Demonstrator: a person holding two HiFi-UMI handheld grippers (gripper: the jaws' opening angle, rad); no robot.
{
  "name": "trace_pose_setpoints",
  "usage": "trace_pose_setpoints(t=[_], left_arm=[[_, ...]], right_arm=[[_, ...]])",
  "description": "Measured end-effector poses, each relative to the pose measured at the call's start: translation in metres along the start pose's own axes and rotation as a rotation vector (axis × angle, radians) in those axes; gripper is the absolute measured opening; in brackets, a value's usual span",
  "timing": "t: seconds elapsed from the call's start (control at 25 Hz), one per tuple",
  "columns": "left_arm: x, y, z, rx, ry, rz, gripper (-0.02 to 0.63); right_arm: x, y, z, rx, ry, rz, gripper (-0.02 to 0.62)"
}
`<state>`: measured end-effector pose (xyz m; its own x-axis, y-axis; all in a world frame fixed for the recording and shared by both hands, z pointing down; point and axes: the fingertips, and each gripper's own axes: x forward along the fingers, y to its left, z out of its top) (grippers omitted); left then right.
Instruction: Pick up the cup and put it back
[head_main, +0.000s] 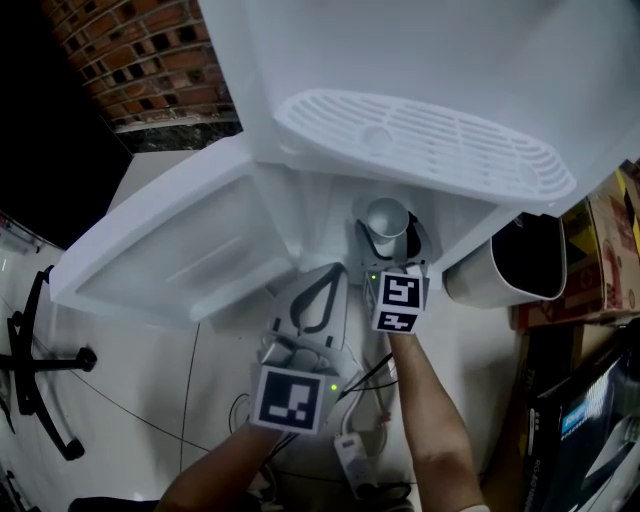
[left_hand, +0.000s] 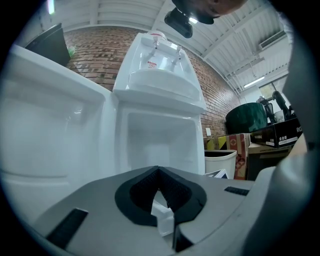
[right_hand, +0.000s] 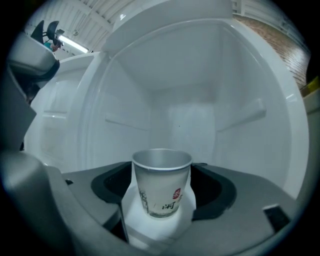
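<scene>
Brick wall (head_main: 150, 60), white waste bin (head_main: 475, 282)

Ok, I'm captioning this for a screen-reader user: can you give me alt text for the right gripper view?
A paper cup with red and dark print stands upright between the wide-apart jaws of the right gripper. It stands on the floor of a white cabinet compartment with shelf ledges on its side walls.

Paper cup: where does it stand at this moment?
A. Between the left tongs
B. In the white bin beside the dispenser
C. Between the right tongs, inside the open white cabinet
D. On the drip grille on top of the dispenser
C: the right gripper view shows the paper cup upright between the right tongs, on the floor of the white cabinet.
</scene>
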<state>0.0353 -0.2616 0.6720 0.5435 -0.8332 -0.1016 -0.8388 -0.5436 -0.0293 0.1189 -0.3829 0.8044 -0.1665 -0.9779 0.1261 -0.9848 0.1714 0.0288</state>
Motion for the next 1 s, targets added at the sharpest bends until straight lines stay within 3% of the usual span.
trace_pose_setpoints(t=[0.36, 0.64, 0.72, 0.84, 1.0], left_arm=[[0.001, -0.005, 0.002, -0.013, 0.000, -0.005, 0.002], [0.004, -0.010, 0.008, 0.004, -0.012, -0.018, 0.002], [0.005, -0.007, 0.010, -0.004, -0.021, -0.010, 0.002], [0.007, -0.006, 0.017, 0.001, -0.047, -0.009, 0.002], [0.010, -0.008, 0.026, 0.021, -0.064, -0.030, 0.002]], right_arm=[[-0.039, -0.008, 0.020, 0.004, -0.032, -0.043, 0.379], [-0.068, 0.012, 0.044, 0.008, -0.046, -0.021, 0.375], [-0.081, 0.017, 0.056, -0.001, -0.061, -0.021, 0.311], [-0.100, 0.022, 0.072, -0.049, -0.072, -0.013, 0.154], [-0.119, 0.025, 0.101, -0.042, -0.120, -0.028, 0.077]])
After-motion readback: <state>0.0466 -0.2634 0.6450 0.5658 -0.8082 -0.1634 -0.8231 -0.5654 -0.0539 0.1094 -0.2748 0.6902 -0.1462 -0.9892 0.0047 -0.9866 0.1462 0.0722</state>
